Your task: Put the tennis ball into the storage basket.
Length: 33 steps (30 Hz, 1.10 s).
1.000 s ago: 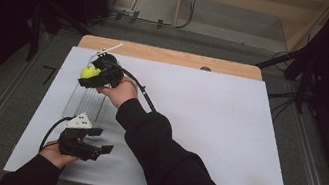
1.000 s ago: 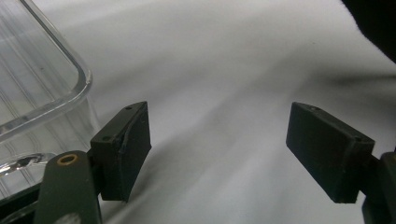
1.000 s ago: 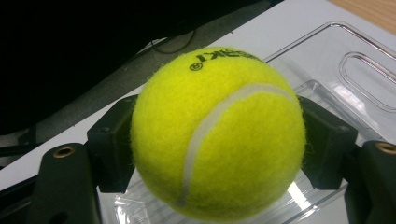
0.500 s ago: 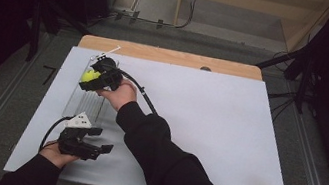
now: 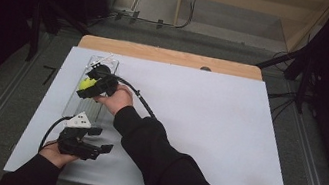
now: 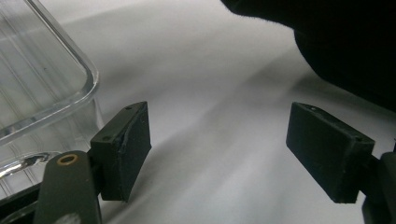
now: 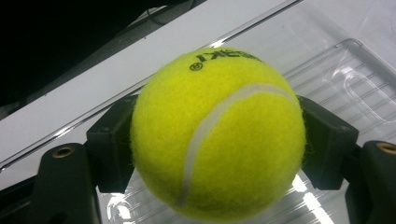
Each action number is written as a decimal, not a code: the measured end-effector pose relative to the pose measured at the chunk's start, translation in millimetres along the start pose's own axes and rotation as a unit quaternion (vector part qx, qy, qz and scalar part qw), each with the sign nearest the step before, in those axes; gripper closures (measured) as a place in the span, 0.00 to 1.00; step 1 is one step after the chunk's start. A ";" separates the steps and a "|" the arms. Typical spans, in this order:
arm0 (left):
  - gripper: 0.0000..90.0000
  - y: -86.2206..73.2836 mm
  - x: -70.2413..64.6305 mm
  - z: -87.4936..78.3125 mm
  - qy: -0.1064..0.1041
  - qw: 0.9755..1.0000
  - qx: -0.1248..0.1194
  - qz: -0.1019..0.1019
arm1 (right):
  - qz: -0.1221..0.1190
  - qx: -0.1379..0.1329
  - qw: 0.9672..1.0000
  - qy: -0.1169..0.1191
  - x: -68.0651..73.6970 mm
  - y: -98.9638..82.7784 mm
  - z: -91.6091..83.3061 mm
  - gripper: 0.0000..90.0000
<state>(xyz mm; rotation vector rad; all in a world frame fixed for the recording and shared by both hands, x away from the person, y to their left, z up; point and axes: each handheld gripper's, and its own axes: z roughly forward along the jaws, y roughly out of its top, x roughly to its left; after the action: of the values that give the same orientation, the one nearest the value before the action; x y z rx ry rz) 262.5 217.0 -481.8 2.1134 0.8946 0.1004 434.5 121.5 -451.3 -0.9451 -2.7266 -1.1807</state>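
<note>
Right tool (image 5: 86, 85) shifted slightly nearer — clenched on tennis ball (image 7: 218, 133) (above clear tray (image 5: 75, 103)); left tool (image 6: 219, 149) released.

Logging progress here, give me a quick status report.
Right gripper shut on tennis ball, over clear tray. Left gripper open, beside tray's near end. Nothing in the way.

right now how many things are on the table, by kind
tennis ball: 1, yellow, clamped in the right tool
clear plastic tray: 1
left tool: 1, jaws apart with nothing between them
right tool: 1
total: 4
</note>
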 end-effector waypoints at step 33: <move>0.25 -0.7 -0.4 2.6 0.001 1.000 0.002 0.000 | 0.005 -0.038 0.999 0.005 -11.4 -24.6 -77.0 0.16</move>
<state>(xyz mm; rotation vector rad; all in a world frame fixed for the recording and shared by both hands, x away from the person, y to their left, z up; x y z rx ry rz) 262.7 215.3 -483.9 2.1173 0.8974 0.1011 414.5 51.0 -415.4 -0.9565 -2.6850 -1.2918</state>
